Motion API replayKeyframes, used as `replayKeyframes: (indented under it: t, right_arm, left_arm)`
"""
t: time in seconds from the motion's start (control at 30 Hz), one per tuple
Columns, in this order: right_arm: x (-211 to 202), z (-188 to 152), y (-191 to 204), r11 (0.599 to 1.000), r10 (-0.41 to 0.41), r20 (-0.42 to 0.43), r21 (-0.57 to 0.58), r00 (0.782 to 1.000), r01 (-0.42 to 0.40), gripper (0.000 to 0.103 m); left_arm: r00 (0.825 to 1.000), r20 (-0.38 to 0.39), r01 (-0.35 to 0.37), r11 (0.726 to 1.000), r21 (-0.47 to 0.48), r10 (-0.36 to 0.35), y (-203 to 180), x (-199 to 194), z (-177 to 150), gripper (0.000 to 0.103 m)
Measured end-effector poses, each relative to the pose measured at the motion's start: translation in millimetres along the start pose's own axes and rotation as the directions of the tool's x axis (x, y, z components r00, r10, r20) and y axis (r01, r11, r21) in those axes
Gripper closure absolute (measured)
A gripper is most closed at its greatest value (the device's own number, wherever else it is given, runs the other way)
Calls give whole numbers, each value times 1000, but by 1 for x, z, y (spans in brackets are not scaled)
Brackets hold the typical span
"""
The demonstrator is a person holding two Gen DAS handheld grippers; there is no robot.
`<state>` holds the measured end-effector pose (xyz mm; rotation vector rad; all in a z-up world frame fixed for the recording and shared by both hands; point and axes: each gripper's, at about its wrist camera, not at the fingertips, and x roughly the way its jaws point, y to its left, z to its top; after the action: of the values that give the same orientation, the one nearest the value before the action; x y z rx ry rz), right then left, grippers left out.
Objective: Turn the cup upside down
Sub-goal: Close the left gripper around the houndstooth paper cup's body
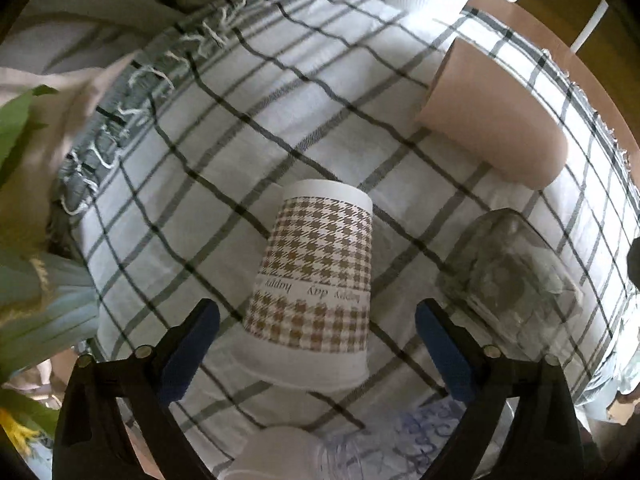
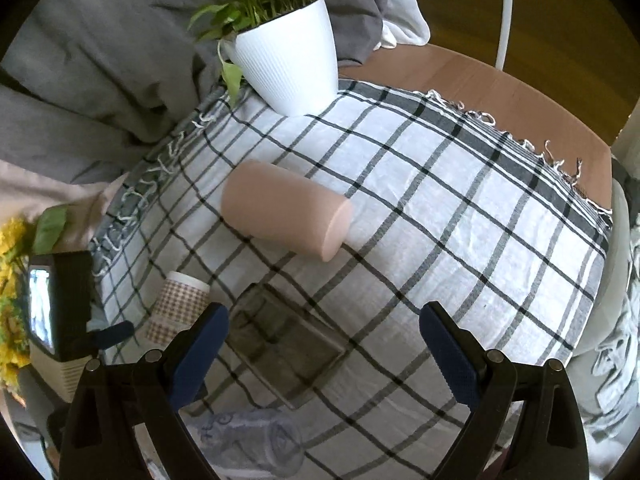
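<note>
A paper cup (image 1: pixel 314 280) with a brown houndstooth print stands upside down on the checked cloth (image 1: pixel 224 128), its rim down and its "happy day" text inverted. My left gripper (image 1: pixel 318 344) is open, its blue pads either side of the cup without touching it. The cup also shows in the right wrist view (image 2: pixel 178 306) at the lower left. My right gripper (image 2: pixel 324 350) is open and empty above the cloth (image 2: pixel 440 200). A pink cup (image 1: pixel 492 120) lies on its side; it also shows in the right wrist view (image 2: pixel 286 210). A clear square glass (image 1: pixel 508 276) stands mouth down; it also shows in the right wrist view (image 2: pixel 280 344).
A white ribbed plant pot (image 2: pixel 288 60) stands at the cloth's far edge. Grey fabric (image 2: pixel 100 60) is heaped behind it. Yellow flowers (image 2: pixel 12 280) sit at the left. A clear printed plastic cup (image 2: pixel 256 444) lies at the near edge. Bare wooden table (image 2: pixel 500 92) shows far right.
</note>
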<state>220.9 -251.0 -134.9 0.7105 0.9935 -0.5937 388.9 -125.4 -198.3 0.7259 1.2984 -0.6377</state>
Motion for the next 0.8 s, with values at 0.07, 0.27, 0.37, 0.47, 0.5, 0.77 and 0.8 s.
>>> replayKeyframes:
  t: [0.07,0.27,0.37,0.47,0.5,0.77,0.8]
  right_arm:
    - [2,1,1,1000,-9,-1,2,1000,9,7]
    - [8,1,3,1000,-25,-3,8,1000,25,7]
    - [9,0,3,999,-31,-6,8,999,31,7]
    - [8,-2,4,999,-39,-3,2,999,39,7]
    - [8,-2,4,999,-39,-1,1,999,39,7]
    - [2,-5,4,999,-48,19,-20,999,49,7]
    - [1,-5,4,998,-51,21,-22,998,51,7]
  left_arm:
    - [1000,-11,11,1000,-1,-11,1,5,1,12]
    - [999,-16,33,999,-33,-34,6,14,5,29]
    - [998,-22,49,997,-59,-51,8,20,6,36]
    - [998,-7,68,993,-95,-69,12,21,4,37]
    - [997,0,75,991,-110,-76,14,20,3,37]
    - [993,99,89,977,-193,-71,22,-4,-16,37]
    - [991,111,93,975,-201,-72,21,-6,-18,37]
